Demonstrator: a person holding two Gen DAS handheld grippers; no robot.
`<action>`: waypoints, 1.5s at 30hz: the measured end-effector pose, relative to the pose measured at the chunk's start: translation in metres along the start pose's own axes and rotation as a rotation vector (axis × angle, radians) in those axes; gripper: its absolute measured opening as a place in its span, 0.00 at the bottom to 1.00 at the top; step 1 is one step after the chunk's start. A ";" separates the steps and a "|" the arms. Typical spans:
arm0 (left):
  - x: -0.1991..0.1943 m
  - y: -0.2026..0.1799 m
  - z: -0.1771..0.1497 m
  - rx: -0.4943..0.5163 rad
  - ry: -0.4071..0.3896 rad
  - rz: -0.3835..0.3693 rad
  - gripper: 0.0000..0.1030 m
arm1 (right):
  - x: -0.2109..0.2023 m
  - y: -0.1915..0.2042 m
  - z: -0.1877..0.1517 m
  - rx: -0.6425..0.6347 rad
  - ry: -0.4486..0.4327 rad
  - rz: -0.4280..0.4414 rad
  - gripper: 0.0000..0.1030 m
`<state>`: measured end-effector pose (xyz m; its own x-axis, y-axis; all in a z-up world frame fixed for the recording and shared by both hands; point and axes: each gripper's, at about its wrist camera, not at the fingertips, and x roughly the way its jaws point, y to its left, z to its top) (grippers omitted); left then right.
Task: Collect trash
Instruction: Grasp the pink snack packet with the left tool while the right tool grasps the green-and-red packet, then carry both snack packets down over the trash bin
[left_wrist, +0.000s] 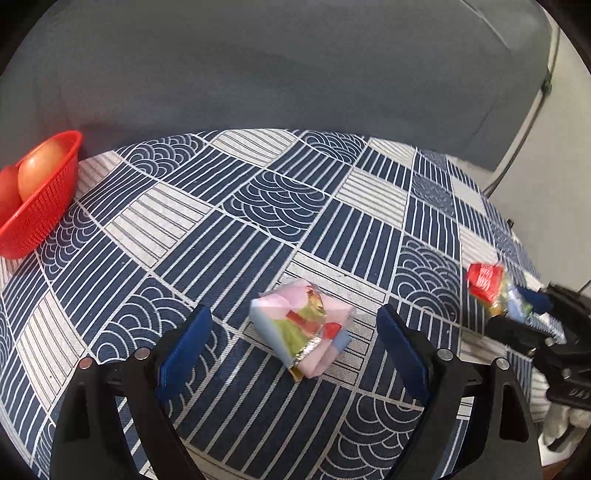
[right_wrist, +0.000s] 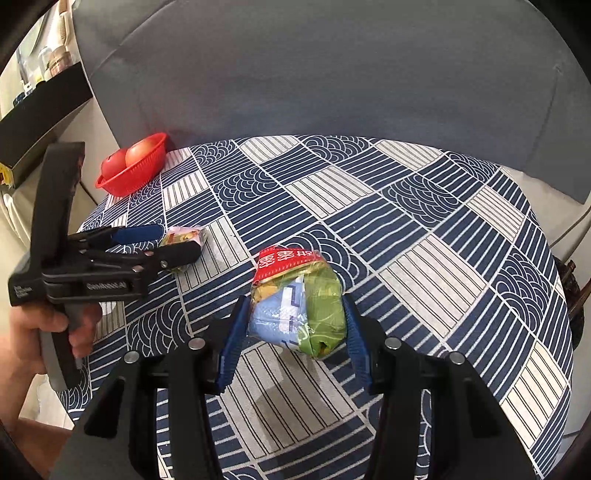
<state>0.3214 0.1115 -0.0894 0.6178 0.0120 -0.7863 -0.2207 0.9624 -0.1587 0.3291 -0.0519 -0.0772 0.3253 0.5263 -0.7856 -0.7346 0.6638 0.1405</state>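
Gripping a crumpled wrapper (right_wrist: 295, 302), your right claw (right_wrist: 293, 328) has both pads clamped on its sides, holding it just clear of the tablecloth (right_wrist: 424, 229). Your left claw (left_wrist: 291, 332) hangs with its jaws apart, the pink wrapper (left_wrist: 301, 328) lying on the cloth between them, neither pad touching it yet. That's the pickup step, one piece secured, one to go. Next call: lower the left a touch, squeeze evenly, then lift. No bin is in sight; the red basket (left_wrist: 40, 206), far off to the left claw's left, holds fruit.

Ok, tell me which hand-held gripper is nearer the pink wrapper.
Left. The left hand-held gripper straddles the pink wrapper, open; the right hand-held gripper clamps another wrapper further off.
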 end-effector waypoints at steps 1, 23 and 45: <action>0.002 -0.004 0.000 0.023 0.006 0.010 0.79 | -0.002 -0.001 0.000 0.003 -0.002 0.000 0.49; -0.043 -0.014 -0.017 0.038 -0.051 -0.013 0.52 | -0.028 0.008 -0.012 0.048 -0.010 -0.014 0.49; -0.151 -0.050 -0.091 0.035 -0.129 -0.074 0.52 | -0.096 0.059 -0.053 0.108 -0.089 -0.040 0.49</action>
<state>0.1704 0.0368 -0.0177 0.7240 -0.0263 -0.6893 -0.1463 0.9707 -0.1907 0.2225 -0.0913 -0.0256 0.4082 0.5401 -0.7360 -0.6530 0.7361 0.1781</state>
